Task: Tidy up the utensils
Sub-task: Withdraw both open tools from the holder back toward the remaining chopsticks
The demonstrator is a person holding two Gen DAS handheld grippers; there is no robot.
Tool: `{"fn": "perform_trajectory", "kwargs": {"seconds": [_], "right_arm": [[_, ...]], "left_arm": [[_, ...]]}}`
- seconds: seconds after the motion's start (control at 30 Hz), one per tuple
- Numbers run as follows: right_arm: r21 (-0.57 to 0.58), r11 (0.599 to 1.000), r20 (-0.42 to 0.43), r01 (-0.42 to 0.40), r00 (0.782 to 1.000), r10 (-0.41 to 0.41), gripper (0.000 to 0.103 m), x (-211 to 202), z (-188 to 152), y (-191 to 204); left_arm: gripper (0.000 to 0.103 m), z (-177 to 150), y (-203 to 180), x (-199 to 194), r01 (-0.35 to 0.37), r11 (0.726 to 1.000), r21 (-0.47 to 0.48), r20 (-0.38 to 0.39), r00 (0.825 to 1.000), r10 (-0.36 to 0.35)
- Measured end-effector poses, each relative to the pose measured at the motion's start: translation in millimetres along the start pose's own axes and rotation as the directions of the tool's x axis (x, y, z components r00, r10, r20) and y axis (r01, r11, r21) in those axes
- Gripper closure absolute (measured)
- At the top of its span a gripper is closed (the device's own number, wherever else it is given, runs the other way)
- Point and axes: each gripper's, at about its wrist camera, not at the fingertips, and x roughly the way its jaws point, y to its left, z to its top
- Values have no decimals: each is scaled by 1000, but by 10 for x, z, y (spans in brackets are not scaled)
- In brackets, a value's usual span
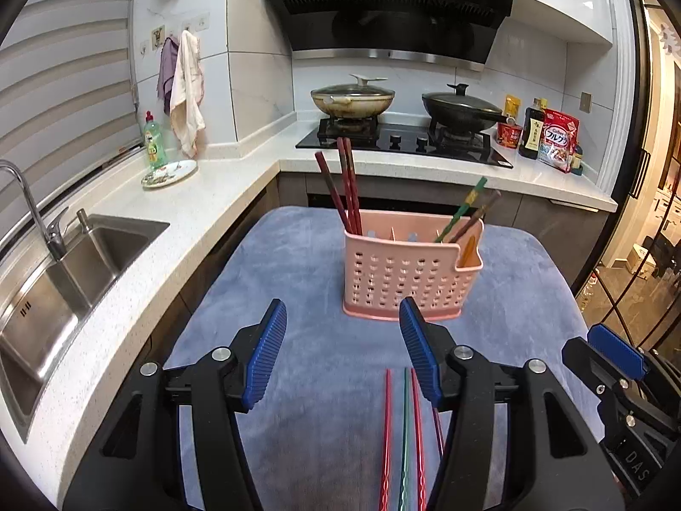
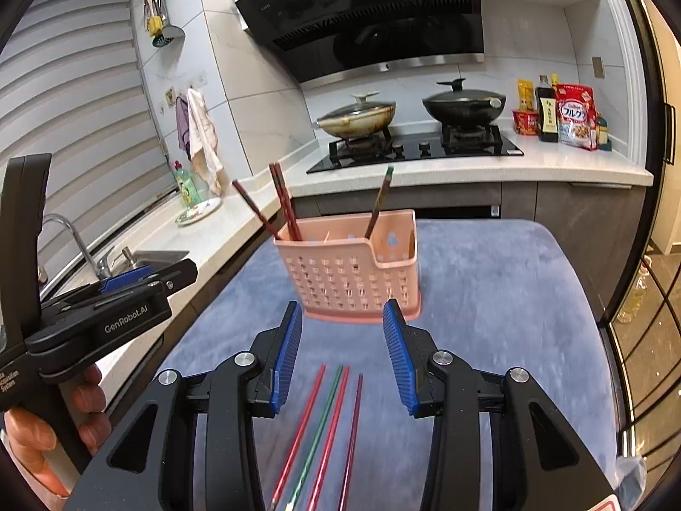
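Landmark: pink perforated plastic utensil basket, upright on the blue plush-covered surface.

Item 1: four loose slim chopsticks, two red, one green, one purple, flat on the surface on the near side of the basket, well apart from it. They lie side by side, long axes running roughly from the viewer toward the basket, fanned slightly.

Item 2: dark red-brown chopsticks, standing in the basket's left end, long axes steeply upright, tops leaning left.

Item 3: one green chopstick and one brown chopstick, in the basket's right part, tops leaning right in the left wrist view.

Item 4: left claw, black with blue ribbed pads, jaws apart, nothing between the pads; it hangs over the surface on the near side of the basket.

Item 5: right claw, same build, jaws apart, empty, above the far ends of the loose chopsticks.
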Motion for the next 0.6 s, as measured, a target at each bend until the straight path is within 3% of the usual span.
{"fn": "perform_trajectory", "kwargs": {"seconds": [0.6], "right_arm": [[-22, 998, -118, 54, 991, -57, 64, -124, -729, -16]], "left_arm": [[50, -677, 98, -42, -16, 1000, 7, -110, 994, 16]]}}
